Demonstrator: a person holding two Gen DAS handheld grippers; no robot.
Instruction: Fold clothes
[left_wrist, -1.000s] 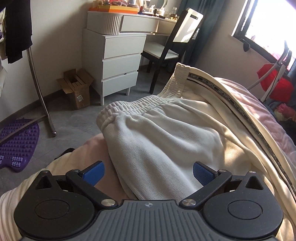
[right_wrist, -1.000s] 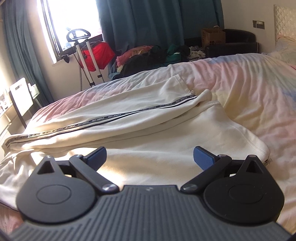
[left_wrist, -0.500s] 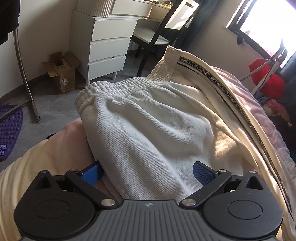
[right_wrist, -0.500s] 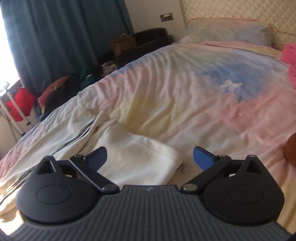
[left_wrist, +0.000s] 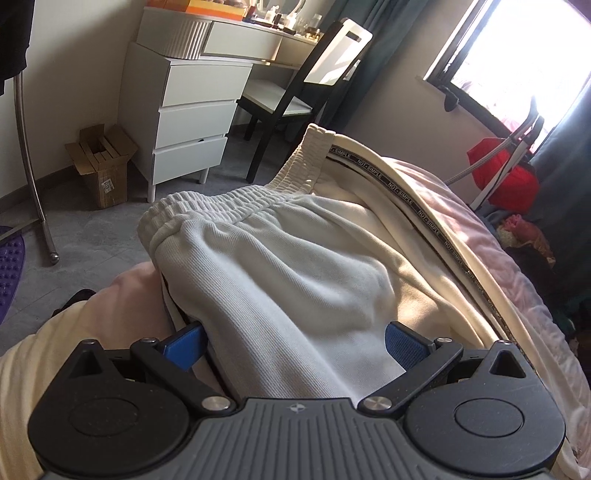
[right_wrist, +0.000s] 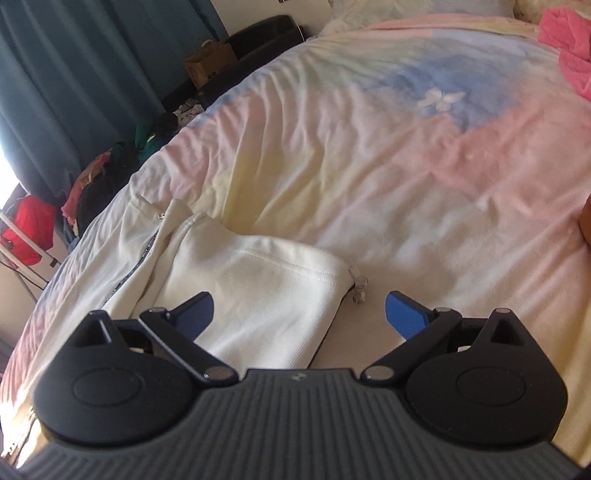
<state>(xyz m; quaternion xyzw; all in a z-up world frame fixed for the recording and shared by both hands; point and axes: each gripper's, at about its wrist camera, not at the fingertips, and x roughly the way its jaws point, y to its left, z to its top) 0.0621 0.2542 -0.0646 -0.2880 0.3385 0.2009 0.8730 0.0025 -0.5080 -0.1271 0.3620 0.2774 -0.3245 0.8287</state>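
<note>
Cream-white sweatpants (left_wrist: 295, 266) lie folded lengthwise on the bed, with the ribbed waistband (left_wrist: 221, 206) at the bed's foot end and a black lettered side stripe (left_wrist: 424, 210). My left gripper (left_wrist: 295, 343) is open, its blue fingers either side of the cloth near the waist. In the right wrist view the hem end of the pant leg (right_wrist: 258, 291) with its drawcord toggle (right_wrist: 359, 290) lies on the bedspread. My right gripper (right_wrist: 299, 312) is open, low over the hem corner, holding nothing.
The pastel bedspread (right_wrist: 406, 147) stretches ahead, with a pink garment (right_wrist: 565, 44) near the pillows. A white drawer unit (left_wrist: 195, 122), a black chair (left_wrist: 306, 96), a cardboard box (left_wrist: 103, 166) and a clothes rack pole (left_wrist: 33, 173) stand past the bed's foot.
My right gripper swung right from the pant legs to the hem end and came low over its corner. My left gripper moved closer onto the waist area. Both stayed open.
</note>
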